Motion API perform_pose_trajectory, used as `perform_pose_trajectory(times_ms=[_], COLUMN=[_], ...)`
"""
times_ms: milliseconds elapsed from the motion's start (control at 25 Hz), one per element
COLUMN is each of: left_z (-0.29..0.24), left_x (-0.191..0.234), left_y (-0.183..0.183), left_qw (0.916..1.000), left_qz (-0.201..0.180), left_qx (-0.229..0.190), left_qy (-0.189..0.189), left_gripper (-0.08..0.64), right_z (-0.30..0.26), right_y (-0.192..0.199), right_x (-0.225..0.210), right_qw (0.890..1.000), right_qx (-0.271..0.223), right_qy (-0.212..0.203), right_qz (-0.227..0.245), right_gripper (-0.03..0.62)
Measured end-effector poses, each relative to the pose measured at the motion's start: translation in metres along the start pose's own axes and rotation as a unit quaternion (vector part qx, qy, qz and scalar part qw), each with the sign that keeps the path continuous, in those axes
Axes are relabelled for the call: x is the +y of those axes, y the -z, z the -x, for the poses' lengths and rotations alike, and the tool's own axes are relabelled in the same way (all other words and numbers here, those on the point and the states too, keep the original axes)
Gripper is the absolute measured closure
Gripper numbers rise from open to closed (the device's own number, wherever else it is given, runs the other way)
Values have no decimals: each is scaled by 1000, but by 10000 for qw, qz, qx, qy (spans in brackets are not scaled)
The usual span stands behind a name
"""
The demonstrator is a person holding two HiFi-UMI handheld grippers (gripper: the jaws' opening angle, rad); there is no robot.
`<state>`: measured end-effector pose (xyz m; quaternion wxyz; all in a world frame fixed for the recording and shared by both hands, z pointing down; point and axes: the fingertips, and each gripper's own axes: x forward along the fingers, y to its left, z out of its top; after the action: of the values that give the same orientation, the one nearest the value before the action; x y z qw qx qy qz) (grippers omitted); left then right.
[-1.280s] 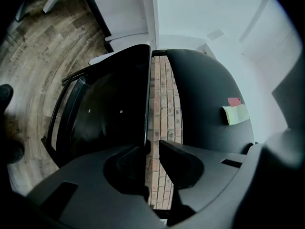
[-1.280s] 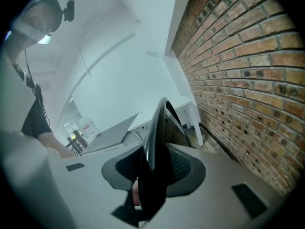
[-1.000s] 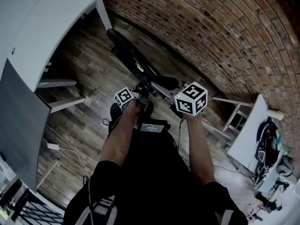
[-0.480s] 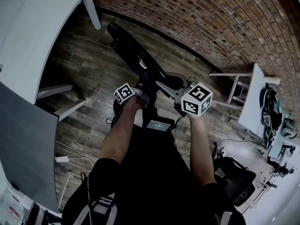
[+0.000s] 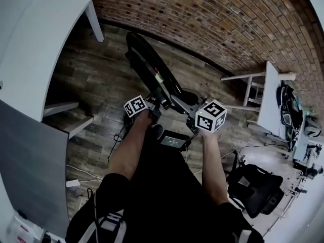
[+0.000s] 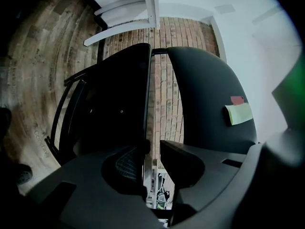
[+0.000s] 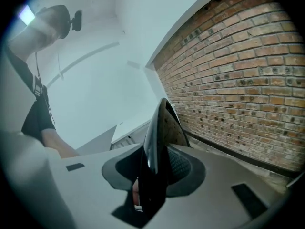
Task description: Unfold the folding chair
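The black folding chair [image 5: 152, 70] stands upright on the wood floor in front of me, near the brick wall. My left gripper [image 5: 158, 101] is at its frame on the left side. In the left gripper view the jaws [image 6: 153, 159] are almost together and just opening, with the thin edge of the chair's seat panel [image 6: 114, 109] against the left pad. A second black panel [image 6: 209, 94] carries a green sticky note [image 6: 238, 112]. My right gripper [image 5: 192, 116] is shut on the chair's glossy black edge [image 7: 159, 128], which fills the space between its pads [image 7: 152, 168].
A white table [image 5: 45, 39] stands at the upper left and another [image 5: 268, 95] at the right, with a backpack [image 5: 288, 105] beside it. A black bag [image 5: 253, 186] lies on the floor at lower right. Cables [image 5: 76, 181] trail at the left by a grey panel [image 5: 25, 161].
Both grippers and the chair have swung round together across the floor. The right-hand white table and the black bag have come further into view. Both grips look the same.
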<state>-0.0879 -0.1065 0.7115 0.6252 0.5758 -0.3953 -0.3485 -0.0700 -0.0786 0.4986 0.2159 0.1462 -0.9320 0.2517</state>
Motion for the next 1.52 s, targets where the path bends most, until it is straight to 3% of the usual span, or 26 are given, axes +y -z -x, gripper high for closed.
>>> perform_pose_trajectory(times_ms=[400, 600, 760, 960, 1200, 1520], left_z=[-27, -33, -35, -26, -38, -33], left_x=[-11, -14, -15, -11, -15, -15], left_y=[48, 69, 84, 107, 118, 124], left_qw=[9925, 9895, 9915, 9898, 9823, 9715], left_qz=[-466, -821, -727, -713, -854, -565], left_qx=[1122, 1183, 1076, 1233, 1669, 2301], left_qy=[-140, -123, -71, 64, 3, 99], left_gripper=[401, 384, 368, 368, 368, 360], right_z=[50, 70, 84, 92, 100, 105], right_y=[11, 21, 26, 30, 29, 36], right_x=[-29, -31, -36, -43, -50, -45], right_qw=[9910, 9845, 9800, 9730, 9681, 9552], right_qx=[-635, -849, -986, -1049, -1163, -1345], right_qy=[768, 969, 1121, 1384, 1697, 2079], right_qz=[-893, -1190, -1318, -1521, -1429, -1618], right_gripper=[468, 466, 465, 463, 466, 468])
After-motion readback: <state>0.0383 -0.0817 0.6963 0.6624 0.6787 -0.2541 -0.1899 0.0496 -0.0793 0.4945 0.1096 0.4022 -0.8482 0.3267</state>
